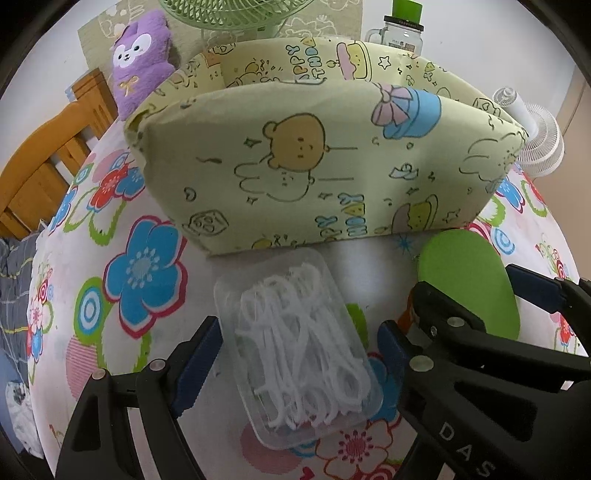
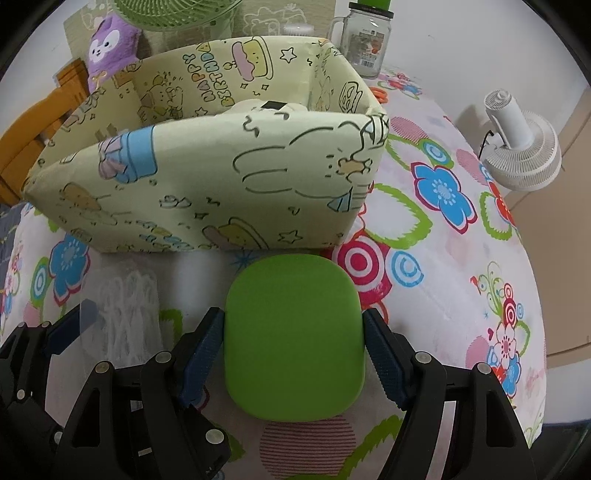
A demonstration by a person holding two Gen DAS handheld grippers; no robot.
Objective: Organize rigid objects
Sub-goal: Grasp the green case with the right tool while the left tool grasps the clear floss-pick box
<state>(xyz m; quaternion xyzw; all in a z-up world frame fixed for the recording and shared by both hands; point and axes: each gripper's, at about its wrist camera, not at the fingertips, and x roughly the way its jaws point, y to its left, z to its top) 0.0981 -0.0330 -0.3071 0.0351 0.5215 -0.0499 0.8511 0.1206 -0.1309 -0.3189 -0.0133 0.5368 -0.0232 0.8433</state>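
Observation:
A clear plastic case of white floss picks [image 1: 299, 347] sits between the blue pads of my left gripper [image 1: 299, 325], which is shut on its long sides just above the flowered tablecloth. My right gripper [image 2: 293, 314] is shut on a rounded green case [image 2: 293, 343], its pads pressing both sides. The green case [image 1: 469, 280] also shows at the right of the left wrist view, and the floss case [image 2: 125, 306] shows blurred at the left of the right wrist view. A pale yellow cartoon-print storage box [image 1: 295, 155] [image 2: 207, 184] stands open-topped right behind both cases.
Behind the storage box are a purple plush [image 1: 142, 70], a green fan [image 1: 236, 14] and a glass jar mug [image 2: 364, 40]. A white desk fan [image 2: 517, 147] stands at the table's right edge. A wooden chair [image 1: 44, 162] is at the left. Something pale lies inside the box [image 2: 266, 107].

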